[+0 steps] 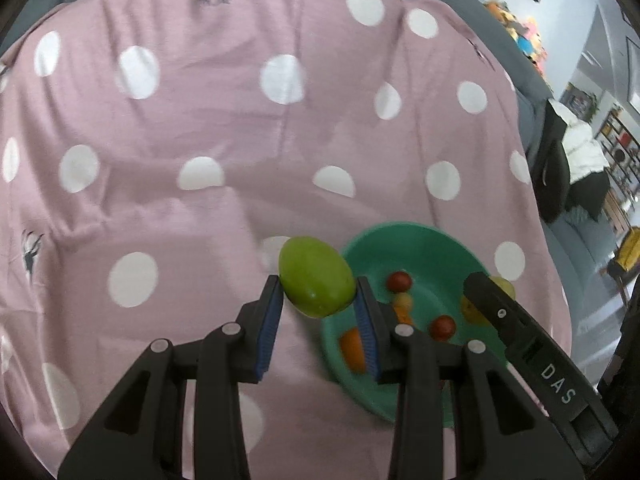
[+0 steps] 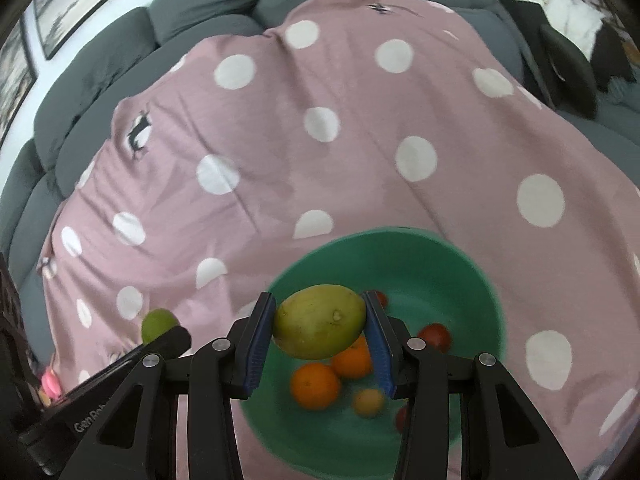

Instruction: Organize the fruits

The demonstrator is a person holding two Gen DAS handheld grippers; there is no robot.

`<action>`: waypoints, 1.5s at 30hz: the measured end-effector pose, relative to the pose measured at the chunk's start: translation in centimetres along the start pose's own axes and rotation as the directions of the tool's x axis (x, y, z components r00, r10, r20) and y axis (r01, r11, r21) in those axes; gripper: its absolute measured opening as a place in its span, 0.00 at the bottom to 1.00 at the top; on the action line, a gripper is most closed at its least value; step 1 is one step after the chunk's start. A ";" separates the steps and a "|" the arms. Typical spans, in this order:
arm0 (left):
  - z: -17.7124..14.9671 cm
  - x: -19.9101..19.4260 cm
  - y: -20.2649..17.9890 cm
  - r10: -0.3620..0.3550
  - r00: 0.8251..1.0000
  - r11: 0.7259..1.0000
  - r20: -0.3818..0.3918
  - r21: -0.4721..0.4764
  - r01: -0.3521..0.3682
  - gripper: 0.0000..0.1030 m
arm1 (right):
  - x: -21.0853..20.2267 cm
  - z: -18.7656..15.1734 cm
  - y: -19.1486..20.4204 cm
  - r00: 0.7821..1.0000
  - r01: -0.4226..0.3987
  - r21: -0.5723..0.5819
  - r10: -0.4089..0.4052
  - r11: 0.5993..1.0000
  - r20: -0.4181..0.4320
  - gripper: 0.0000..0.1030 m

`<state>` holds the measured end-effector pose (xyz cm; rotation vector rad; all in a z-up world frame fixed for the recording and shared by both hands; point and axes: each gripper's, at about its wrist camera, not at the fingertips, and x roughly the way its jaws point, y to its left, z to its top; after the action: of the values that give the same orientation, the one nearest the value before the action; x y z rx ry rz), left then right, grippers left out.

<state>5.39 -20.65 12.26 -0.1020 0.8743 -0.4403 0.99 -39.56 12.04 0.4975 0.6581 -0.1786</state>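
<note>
While the left wrist view shows only part of the green bowl (image 1: 420, 248) behind its own finger, the right wrist view looks straight down into it: two oranges (image 2: 316, 385), a small yellowish fruit (image 2: 369, 402) and red fruits (image 2: 435, 336) lie on the bowl floor. The left view alone shows the full spread of pink polka-dot cloth (image 1: 240, 128) beyond the bowl.

Left gripper (image 1: 318, 300): jaws closed partway on a green mango (image 1: 316, 282), both blue pads pressed against its sides; the fruit is held clear of the cloth, just beside the bowl's left rim.

Right gripper (image 2: 320, 322): jaws closed partway on a yellow-green mango (image 2: 320, 322), pads bearing on both ends; the fruit is held above the bowl interior, over the oranges.

Each view catches the other gripper at its edge, with a sliver of that gripper's fruit past the black finger. A grey sofa (image 2: 200, 4) borders the cloth.
</note>
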 end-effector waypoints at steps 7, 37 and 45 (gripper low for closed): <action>-0.5 2.0 -1.5 -0.019 0.999 0.999 -0.037 0.034 0.020 0.35 | 0.9 -0.1 -1.7 0.999 0.033 0.037 -0.032 0.999 -0.034 0.45; -1.3 2.4 -2.8 -0.031 0.999 0.997 -0.011 0.065 0.031 0.52 | 2.1 -0.3 -2.5 0.981 0.166 0.007 -0.164 0.986 -0.102 0.45; -0.4 -1.0 -1.8 -0.039 0.998 0.999 0.051 0.024 0.038 0.80 | -0.2 0.2 -3.0 0.985 0.167 0.027 -0.166 0.986 -0.035 0.51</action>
<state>3.89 -21.81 13.18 -0.1081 0.8179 -0.4818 0.03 -42.28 11.17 0.4748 0.7304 -0.3392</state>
